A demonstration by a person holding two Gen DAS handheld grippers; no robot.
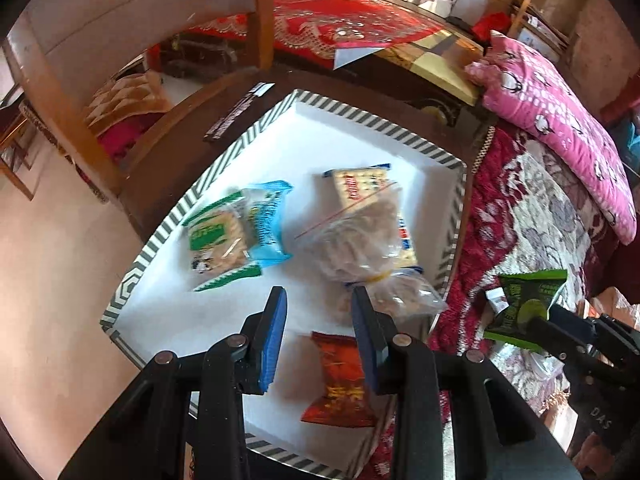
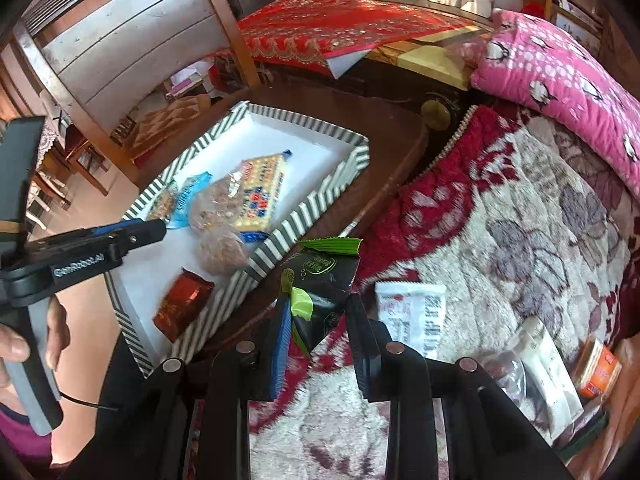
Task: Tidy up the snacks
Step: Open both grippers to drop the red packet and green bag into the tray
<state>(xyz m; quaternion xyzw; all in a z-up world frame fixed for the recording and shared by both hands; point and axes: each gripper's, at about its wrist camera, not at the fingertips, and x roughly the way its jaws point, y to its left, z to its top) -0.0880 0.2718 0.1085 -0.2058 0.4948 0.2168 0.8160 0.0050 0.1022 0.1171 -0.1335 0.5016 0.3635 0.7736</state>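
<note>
A white tray with a grey-striped rim (image 1: 224,164) (image 2: 304,208) holds a green-and-white cracker pack (image 1: 220,240), a blue pack (image 1: 268,216), a blue-edged cracker pack (image 1: 360,184), a clear bag of brown snacks (image 1: 360,240) and a red packet (image 1: 340,384) (image 2: 182,304). My left gripper (image 1: 320,296) hovers over the tray's near part, its jaws a little apart with nothing between them. Just right of the tray's edge, my right gripper (image 2: 318,304) is shut on a black-and-green packet (image 2: 320,272) (image 1: 524,304), held up off the blanket.
The tray sits on a dark wooden table (image 2: 392,148) beside a red-and-white floral blanket (image 2: 500,208). On the blanket lie a white packet (image 2: 412,312), a clear bag of dark fruit (image 2: 520,364) and an orange box (image 2: 600,368). A pink pillow (image 1: 560,120) lies behind.
</note>
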